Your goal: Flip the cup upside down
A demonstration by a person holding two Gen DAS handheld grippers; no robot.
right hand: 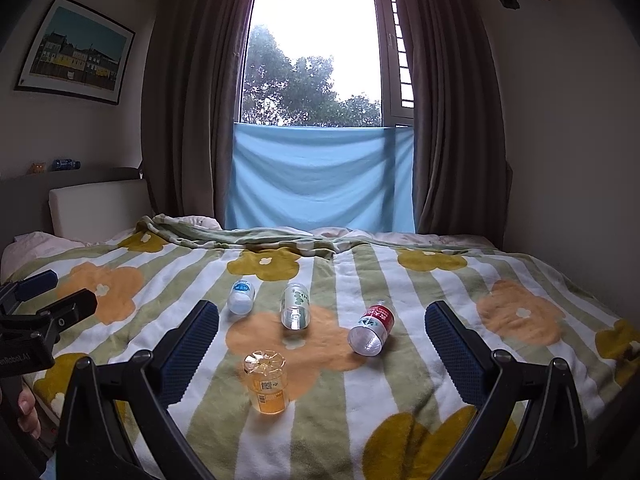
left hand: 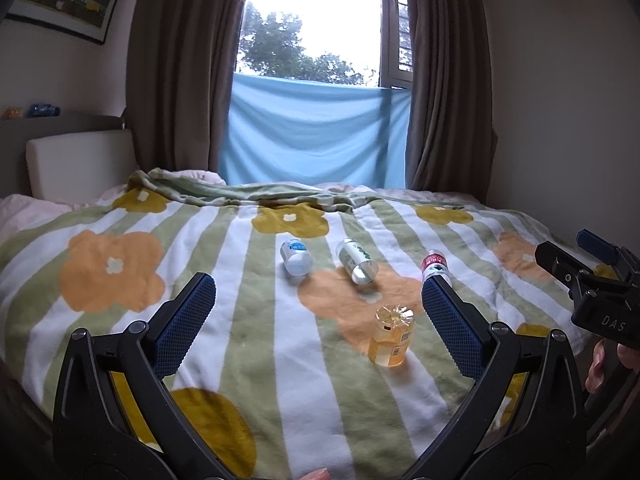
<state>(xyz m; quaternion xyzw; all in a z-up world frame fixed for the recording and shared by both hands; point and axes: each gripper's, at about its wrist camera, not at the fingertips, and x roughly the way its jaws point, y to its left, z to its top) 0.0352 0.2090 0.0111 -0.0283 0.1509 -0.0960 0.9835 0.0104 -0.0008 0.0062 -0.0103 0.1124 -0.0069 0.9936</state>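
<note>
A small clear orange cup (left hand: 391,335) (right hand: 267,382) stands upside down on the flowered blanket, base up. Three cut bottle cups lie on their sides behind it: a blue-labelled one (left hand: 295,257) (right hand: 241,297), a green-labelled one (left hand: 357,261) (right hand: 295,305) and a red-labelled one (left hand: 436,266) (right hand: 372,328). My left gripper (left hand: 316,312) is open and empty, above the blanket just short of the orange cup. My right gripper (right hand: 322,344) is open and empty, with the orange cup between its fingers' lines and a little ahead. Each gripper shows at the edge of the other's view.
The blanket (right hand: 400,380) covers a bed with a white headboard (right hand: 96,208) at the left. Brown curtains (right hand: 188,100) and a blue cloth (right hand: 320,176) hang at the window behind. A wall stands close on the right.
</note>
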